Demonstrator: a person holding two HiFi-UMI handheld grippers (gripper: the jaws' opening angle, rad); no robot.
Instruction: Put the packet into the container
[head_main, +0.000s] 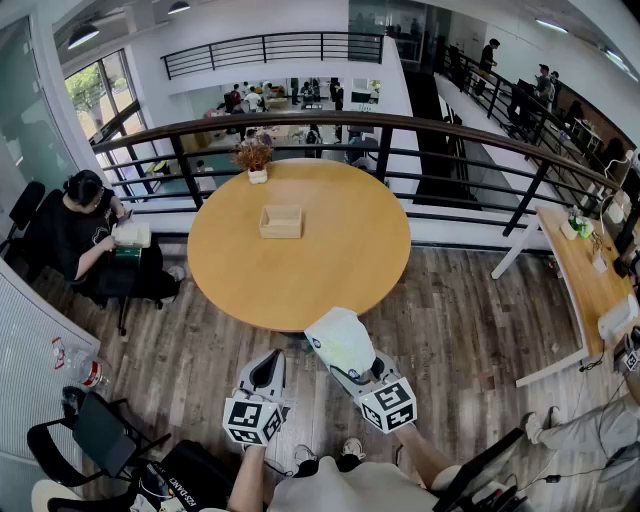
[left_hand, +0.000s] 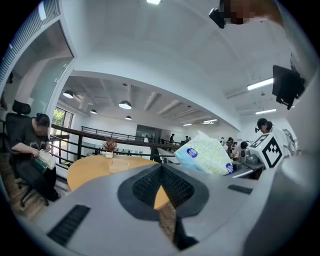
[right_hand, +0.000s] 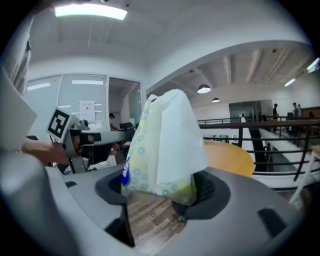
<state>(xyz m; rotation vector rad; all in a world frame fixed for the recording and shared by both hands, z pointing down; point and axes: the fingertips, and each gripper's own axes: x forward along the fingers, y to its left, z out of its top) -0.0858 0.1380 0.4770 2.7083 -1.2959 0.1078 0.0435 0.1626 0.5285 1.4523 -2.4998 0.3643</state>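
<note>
Bright, even indoor light; fisheye warps edges, foreground soft.

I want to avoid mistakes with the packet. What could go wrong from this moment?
1. The right claw pinches the soft packet only at one end; the rest stands free, so it may sag or slip on the way.
2. The container looks small and stands in the middle of the table; the packet may push it instead of going in.
3. The potted plant stands beyond it; a long reach might knock it.
</note>
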